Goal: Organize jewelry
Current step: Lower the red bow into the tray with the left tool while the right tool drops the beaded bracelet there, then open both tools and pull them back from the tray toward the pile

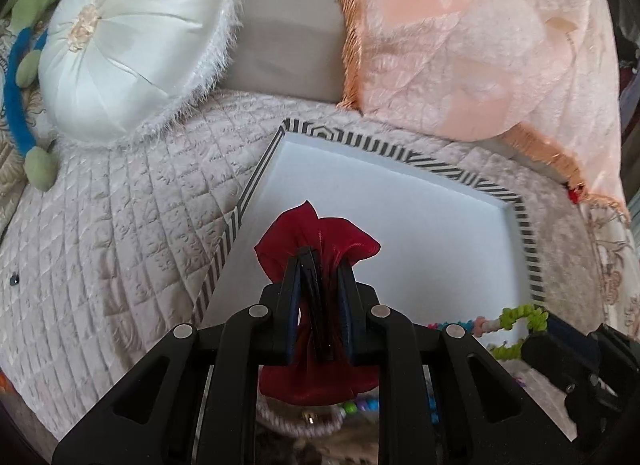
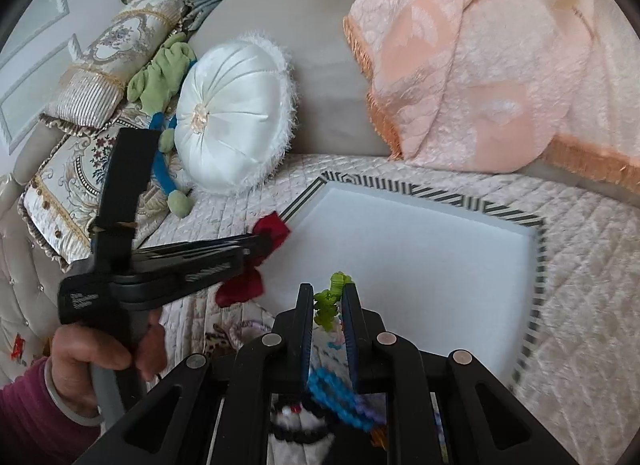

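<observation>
My left gripper (image 1: pixel 320 261) is shut on a red satin scrunchie (image 1: pixel 320 235) and holds it over the near left part of a white tray with a striped rim (image 1: pixel 524 221). My right gripper (image 2: pixel 329 289) is shut on a lime green scrunchie (image 2: pixel 332 297), with a blue one (image 2: pixel 336 393) hanging between its fingers lower down, at the tray's near edge (image 2: pixel 536 261). The right wrist view shows the left gripper (image 2: pixel 264 243) with the red scrunchie (image 2: pixel 244 285) at the tray's left corner. More colourful hair ties (image 1: pixel 360 409) lie below the left gripper.
The tray sits on a quilted beige sofa seat (image 1: pixel 120 225). A round white cushion (image 1: pixel 132 37) lies at back left, a peach fringed blanket (image 1: pixel 480 45) at back right. A green and blue plush toy (image 2: pixel 168 105) and patterned pillows (image 2: pixel 80 169) are at far left.
</observation>
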`<action>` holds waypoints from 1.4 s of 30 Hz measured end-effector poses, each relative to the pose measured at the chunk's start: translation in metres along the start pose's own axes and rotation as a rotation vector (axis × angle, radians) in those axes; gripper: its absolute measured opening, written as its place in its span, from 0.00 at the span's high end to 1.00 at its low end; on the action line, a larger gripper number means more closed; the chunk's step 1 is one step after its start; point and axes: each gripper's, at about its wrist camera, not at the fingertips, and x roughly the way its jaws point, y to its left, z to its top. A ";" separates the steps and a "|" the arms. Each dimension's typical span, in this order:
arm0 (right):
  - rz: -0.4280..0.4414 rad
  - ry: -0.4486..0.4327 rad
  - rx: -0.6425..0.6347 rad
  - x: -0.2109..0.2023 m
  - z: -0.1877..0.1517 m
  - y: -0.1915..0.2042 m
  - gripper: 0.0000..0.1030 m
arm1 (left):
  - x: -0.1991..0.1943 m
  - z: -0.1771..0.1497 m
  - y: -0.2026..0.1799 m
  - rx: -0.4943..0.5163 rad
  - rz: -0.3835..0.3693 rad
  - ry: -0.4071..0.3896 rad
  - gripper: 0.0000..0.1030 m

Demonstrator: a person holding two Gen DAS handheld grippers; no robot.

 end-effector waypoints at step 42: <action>-0.158 0.006 0.035 -0.046 -0.052 0.014 0.53 | -0.095 -0.070 0.004 0.021 0.087 -0.116 0.45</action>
